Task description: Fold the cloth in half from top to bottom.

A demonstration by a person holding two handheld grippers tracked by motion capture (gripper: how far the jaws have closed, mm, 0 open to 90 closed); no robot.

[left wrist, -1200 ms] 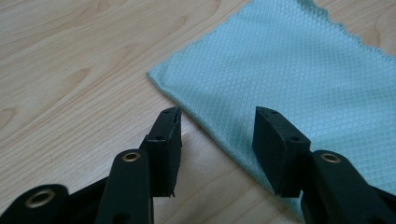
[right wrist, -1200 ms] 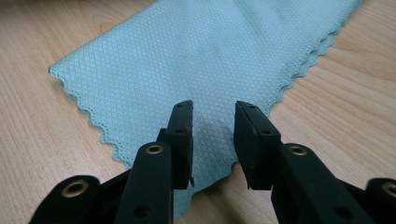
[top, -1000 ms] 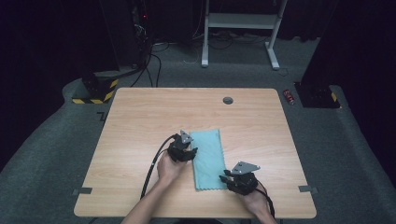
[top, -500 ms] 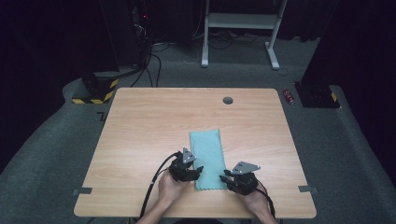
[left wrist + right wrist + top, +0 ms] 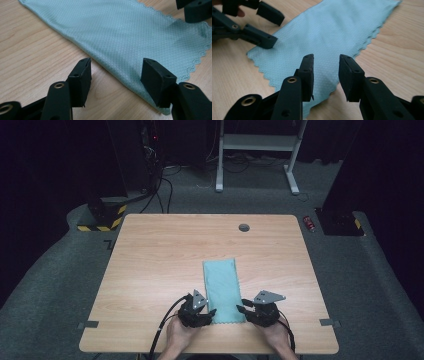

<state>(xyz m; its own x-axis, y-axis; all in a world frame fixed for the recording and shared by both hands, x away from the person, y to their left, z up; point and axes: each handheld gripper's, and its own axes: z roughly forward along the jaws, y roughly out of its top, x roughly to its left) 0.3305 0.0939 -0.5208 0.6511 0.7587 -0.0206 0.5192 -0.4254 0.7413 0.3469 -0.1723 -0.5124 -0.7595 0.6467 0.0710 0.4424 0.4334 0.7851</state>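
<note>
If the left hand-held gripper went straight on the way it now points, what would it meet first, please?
Most likely the folded teal cloth: the left hand-held gripper has open jaws straddling its near long edge, low over the table.

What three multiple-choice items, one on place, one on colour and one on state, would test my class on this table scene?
1. Where does the cloth lie? A near the table's front edge, between both grippers; B on the floor; C at the table's far left corner.
2. Its colour? A red; B light teal; C black.
3. The left gripper is: A shut on the cloth; B open over the cloth's edge; C lying on its side.
Answers: A, the high view shows it between the left gripper and the right gripper; B, all views show teal; B, its pads stand apart, nothing pinched.
</note>
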